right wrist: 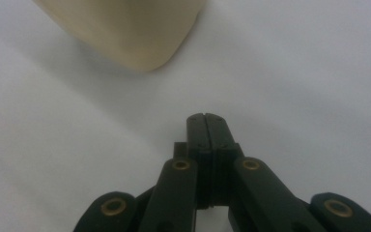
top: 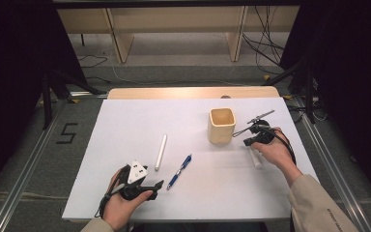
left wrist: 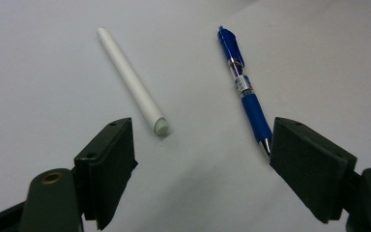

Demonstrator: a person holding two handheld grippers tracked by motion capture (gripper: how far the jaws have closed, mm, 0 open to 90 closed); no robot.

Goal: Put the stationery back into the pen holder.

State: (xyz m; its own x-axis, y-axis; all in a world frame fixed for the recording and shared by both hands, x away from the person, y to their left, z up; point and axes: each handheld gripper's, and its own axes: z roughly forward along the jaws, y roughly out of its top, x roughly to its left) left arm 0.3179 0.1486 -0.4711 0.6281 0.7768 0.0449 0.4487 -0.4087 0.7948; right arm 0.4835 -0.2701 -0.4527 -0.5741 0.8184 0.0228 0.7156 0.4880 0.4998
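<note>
Lying just ahead of the wide-open left gripper (left wrist: 203, 174), the blue pen (left wrist: 244, 87) points lengthwise away from it; right gripper (right wrist: 206, 118) closed, empty.

On the white table (top: 125, 121) — one wooden cup (top: 221, 124), square-mouthed; one blue pen (top: 179, 171); two white sticks — one (top: 161, 152) left of the pen, the other (top: 255, 158) partly under the right hand; two hand-held grippers — the left gripper (top: 142, 183) and the right gripper (top: 249, 138).
</note>
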